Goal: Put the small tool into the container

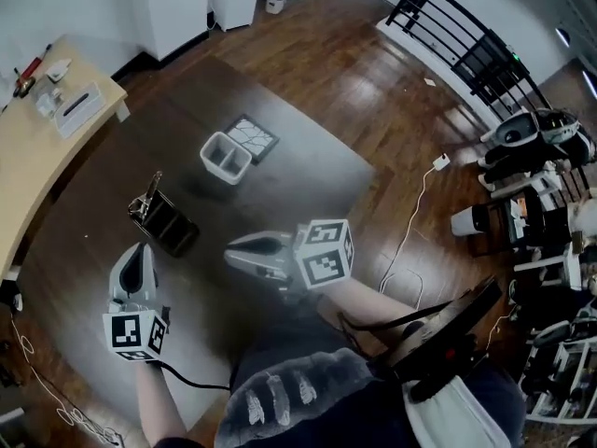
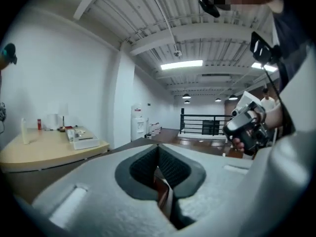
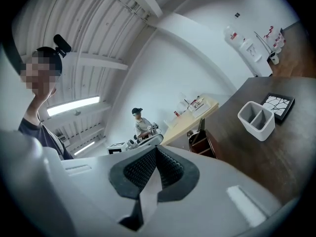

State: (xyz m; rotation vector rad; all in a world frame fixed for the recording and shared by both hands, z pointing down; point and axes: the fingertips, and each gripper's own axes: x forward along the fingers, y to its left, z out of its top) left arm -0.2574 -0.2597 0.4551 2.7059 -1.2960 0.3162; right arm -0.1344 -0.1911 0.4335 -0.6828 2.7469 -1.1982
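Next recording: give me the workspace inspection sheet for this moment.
Surface: dark table.
Job's things: white two-compartment container; metal tool standing in a dark box.
Clutter: patterned tile beside the container.
Grippers: left hand-held gripper and right hand-held gripper above the table, jaws together, nothing visibly held.
Cables: black cable trailing from the left hand-held gripper; white cable with plug on the floor.
Surroundings: beige desk, black railing.
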